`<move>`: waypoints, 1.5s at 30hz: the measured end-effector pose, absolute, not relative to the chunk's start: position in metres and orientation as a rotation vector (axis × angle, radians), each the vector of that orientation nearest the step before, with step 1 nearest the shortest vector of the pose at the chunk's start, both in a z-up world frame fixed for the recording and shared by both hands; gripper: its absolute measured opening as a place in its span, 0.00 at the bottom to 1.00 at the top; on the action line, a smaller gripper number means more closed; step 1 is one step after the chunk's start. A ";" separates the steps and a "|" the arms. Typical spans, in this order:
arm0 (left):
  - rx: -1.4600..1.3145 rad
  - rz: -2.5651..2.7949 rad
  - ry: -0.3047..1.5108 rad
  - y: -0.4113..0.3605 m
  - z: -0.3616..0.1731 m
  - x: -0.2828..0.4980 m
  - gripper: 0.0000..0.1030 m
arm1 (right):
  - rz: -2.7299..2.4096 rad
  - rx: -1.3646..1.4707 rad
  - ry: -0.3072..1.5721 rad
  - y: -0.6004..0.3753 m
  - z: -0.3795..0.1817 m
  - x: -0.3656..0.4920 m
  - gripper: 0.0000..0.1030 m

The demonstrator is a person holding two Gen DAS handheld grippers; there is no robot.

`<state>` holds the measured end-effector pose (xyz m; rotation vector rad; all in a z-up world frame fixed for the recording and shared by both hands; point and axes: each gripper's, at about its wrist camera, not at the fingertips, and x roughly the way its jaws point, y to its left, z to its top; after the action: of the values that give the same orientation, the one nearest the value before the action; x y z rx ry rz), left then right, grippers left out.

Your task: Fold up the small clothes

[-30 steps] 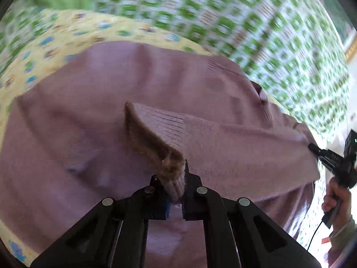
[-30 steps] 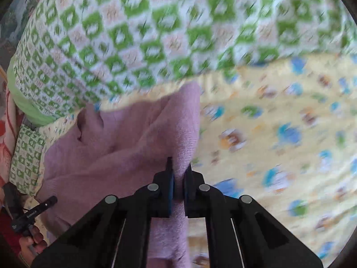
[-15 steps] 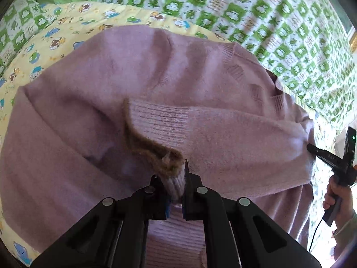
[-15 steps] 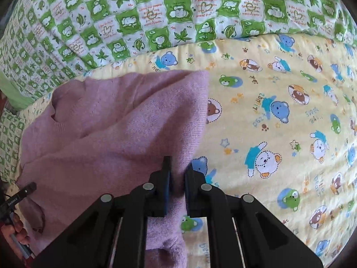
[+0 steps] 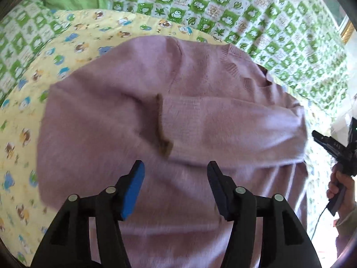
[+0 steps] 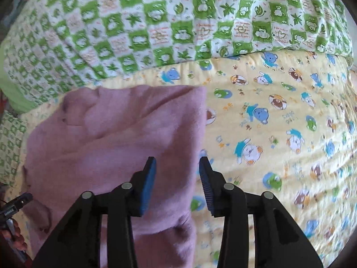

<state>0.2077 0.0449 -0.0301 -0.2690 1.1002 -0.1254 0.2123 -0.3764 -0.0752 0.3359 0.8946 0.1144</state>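
So our mauve sweater lies flat on the yellow bear-print blanket, sleeve folded across its chest. Left gripper and right gripper are both opening above it, nothing pinched; green checkered quilt along the blanket's far edge.

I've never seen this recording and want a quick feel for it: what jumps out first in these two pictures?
A mauve knit sweater fills the middle of the left wrist view, one sleeve folded across its body, its cuff lined in brown. It lies on a yellow quilt printed with cartoon bears, with a green-and-white checked blanket behind. The left tongs and right tongs hang over the knit, their jaws opening and gripping nothing.
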 end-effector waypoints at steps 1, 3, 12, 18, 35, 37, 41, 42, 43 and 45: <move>-0.265 -0.130 1.102 0.047 -0.027 0.201 0.63 | 0.131 0.343 0.894 -0.371 -0.074 0.204 0.41; -0.239 -0.129 1.107 0.048 -0.024 0.183 0.67 | 0.174 0.361 0.901 -0.357 -0.072 0.190 0.41; -0.551 -0.103 1.239 0.080 -0.060 0.140 0.71 | 0.336 0.380 0.973 -0.279 -0.081 0.144 0.41; -0.829 -0.036 1.185 0.113 -0.078 0.161 0.69 | 0.381 0.354 1.002 -0.251 -0.081 0.130 0.41; -0.660 -0.364 0.782 0.009 0.093 0.247 0.04 | 0.297 0.434 0.947 -0.299 -0.071 0.122 0.41; -0.656 -0.425 0.799 -0.028 0.088 0.264 0.04 | 0.286 0.443 0.943 -0.306 -0.070 0.121 0.41; -0.651 -0.507 0.871 -0.090 0.056 0.286 0.05 | 0.253 0.459 0.931 -0.326 -0.069 0.118 0.41; -0.628 -0.521 0.909 -0.107 0.042 0.291 0.05 | 0.246 0.466 0.930 -0.330 -0.069 0.118 0.41; -0.608 -0.525 0.942 -0.119 0.029 0.290 0.05 | 0.238 0.471 0.928 -0.334 -0.069 0.118 0.41; -0.563 -0.520 1.017 -0.138 0.003 0.293 0.11 | 0.226 0.478 0.931 -0.341 -0.071 0.119 0.41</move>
<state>0.2928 -0.1378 0.0030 -0.5626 1.0169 -0.5205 0.1189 -0.3410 -0.0710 0.4780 0.9307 0.2259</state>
